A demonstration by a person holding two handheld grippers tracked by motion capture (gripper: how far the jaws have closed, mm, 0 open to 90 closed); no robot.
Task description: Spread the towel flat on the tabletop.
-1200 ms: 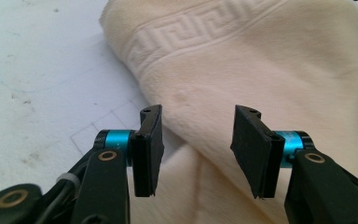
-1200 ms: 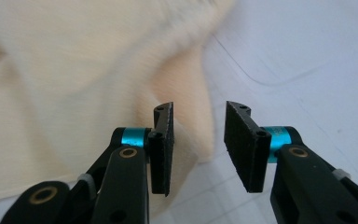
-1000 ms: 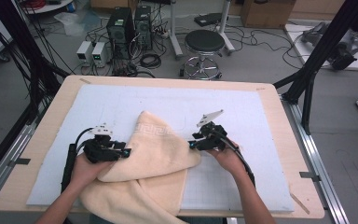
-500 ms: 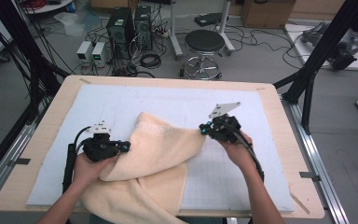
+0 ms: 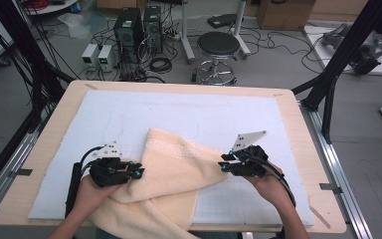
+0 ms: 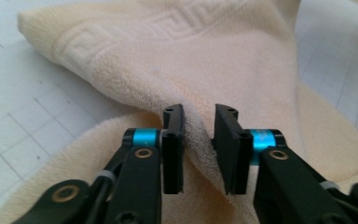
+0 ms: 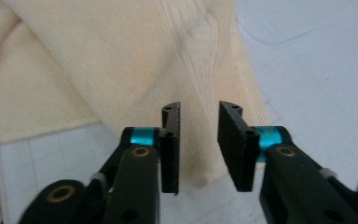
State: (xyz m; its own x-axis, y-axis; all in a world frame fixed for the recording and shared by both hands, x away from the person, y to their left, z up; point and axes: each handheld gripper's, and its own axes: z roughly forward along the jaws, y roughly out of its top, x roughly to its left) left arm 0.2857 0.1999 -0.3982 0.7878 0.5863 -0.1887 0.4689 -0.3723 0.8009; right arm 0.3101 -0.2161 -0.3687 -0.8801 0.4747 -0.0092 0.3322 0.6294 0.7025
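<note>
We see a cream towel (image 5: pixel 164 184) lying crumpled on the near half of the white gridded mat (image 5: pixel 189 107), a little left of centre. One folded layer with a raised key-pattern border runs from the middle of the mat toward the right, and a lower layer spills over the near edge of the mat and of the wooden table (image 5: pixel 298 119).

At the towel's left edge we find the left gripper (image 5: pixel 138 173), held in the person's left hand (image 5: pixel 87 191). In the left gripper view its jaws stand a narrow way apart, having just been opening, with a ridge of towel (image 6: pixel 200 84) rising between them; the pads do not look pressed on the cloth.

At the towel's right corner sits the right gripper (image 5: pixel 225 163), held in the right hand (image 5: pixel 271 189), with its grey three-cornered plate tilted up on top. In the right gripper view (image 7: pixel 198 140) the jaws are likewise narrowly parted and have just been opening; a hemmed strip of towel (image 7: pixel 121 56) lies between and beyond them, over the mat (image 7: pixel 317 70), and we see no squeeze on it.

Beyond the far edge of the table, on the grey floor, we see a round black stool (image 5: pixel 219 47), two computer towers (image 5: pixel 139 27) with small white boxes (image 5: pixel 98 55) beside them at the far left, and loose cables.
</note>
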